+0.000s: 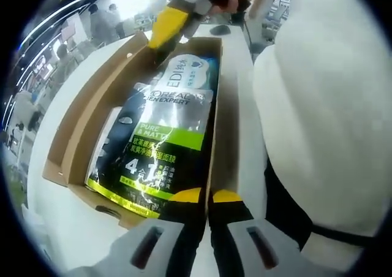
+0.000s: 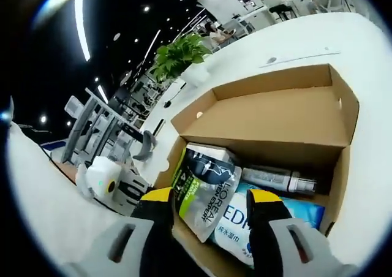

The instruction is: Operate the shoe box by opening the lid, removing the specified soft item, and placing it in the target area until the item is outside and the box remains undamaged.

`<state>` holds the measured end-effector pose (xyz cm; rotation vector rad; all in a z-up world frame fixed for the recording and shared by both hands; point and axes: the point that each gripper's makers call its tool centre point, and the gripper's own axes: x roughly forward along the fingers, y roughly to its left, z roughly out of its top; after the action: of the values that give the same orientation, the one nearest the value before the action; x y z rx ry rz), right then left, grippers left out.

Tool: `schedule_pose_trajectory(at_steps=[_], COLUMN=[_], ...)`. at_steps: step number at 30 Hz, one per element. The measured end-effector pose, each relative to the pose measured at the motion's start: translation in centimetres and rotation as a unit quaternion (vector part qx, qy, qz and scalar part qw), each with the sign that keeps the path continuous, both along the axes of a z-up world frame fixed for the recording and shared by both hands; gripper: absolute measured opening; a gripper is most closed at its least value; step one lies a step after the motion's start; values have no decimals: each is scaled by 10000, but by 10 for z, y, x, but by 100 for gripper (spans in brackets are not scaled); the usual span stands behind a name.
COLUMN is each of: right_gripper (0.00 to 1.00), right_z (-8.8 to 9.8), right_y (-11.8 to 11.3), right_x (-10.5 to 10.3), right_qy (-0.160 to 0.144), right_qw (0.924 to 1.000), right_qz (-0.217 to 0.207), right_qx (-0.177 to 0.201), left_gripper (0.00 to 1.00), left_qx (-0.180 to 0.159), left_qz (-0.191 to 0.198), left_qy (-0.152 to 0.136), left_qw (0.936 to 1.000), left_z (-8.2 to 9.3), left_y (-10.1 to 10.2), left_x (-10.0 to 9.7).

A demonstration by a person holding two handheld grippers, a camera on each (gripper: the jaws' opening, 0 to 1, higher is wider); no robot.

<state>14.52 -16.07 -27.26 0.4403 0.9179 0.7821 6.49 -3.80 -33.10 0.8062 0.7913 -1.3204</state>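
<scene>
An open cardboard shoe box (image 1: 67,148) (image 2: 346,166) lies on a white table, its lid (image 2: 269,117) folded back. Inside it a black soft pouch (image 1: 156,148) (image 2: 205,188) with a green band lies over a blue-and-white wipes pack (image 1: 187,65) (image 2: 275,219). My left gripper (image 1: 207,196) is shut on the box's side wall at the near end. My right gripper (image 2: 211,197) is open at the other end, its yellow tips either side of the pouch's upturned edge. It also comes into the left gripper view, as the right gripper (image 1: 165,29) at the top.
A silvery bottle (image 2: 278,179) lies deep in the box against the lid hinge. A potted plant (image 2: 180,53) stands at the far table edge. A person's white sleeve (image 1: 324,105) hangs close beside the box. White table top (image 2: 367,62) surrounds the box.
</scene>
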Motion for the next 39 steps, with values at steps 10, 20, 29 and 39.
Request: schedule_pose_trajectory(at_steps=[10, 20, 29, 39], right_gripper=[45, 31, 19, 21], right_z=[-23, -23, -2, -2], right_y=[18, 22, 33, 47], right_x=[11, 6, -9, -12], right_qy=[338, 756, 980, 1278], right_qw=[9991, 9959, 9867, 9793], right_qz=[230, 365, 615, 340], right_qx=[106, 345, 1141, 1530], left_gripper=[2, 2, 2, 2], left_qx=[-31, -13, 7, 14], left_qz=[-113, -96, -112, -102], left_qy=[-58, -120, -133, -153], left_qw=[9999, 9999, 9998, 9998], left_z=[-1, -1, 0, 0], left_y=[-1, -2, -2, -1], left_x=[1, 1, 1, 1])
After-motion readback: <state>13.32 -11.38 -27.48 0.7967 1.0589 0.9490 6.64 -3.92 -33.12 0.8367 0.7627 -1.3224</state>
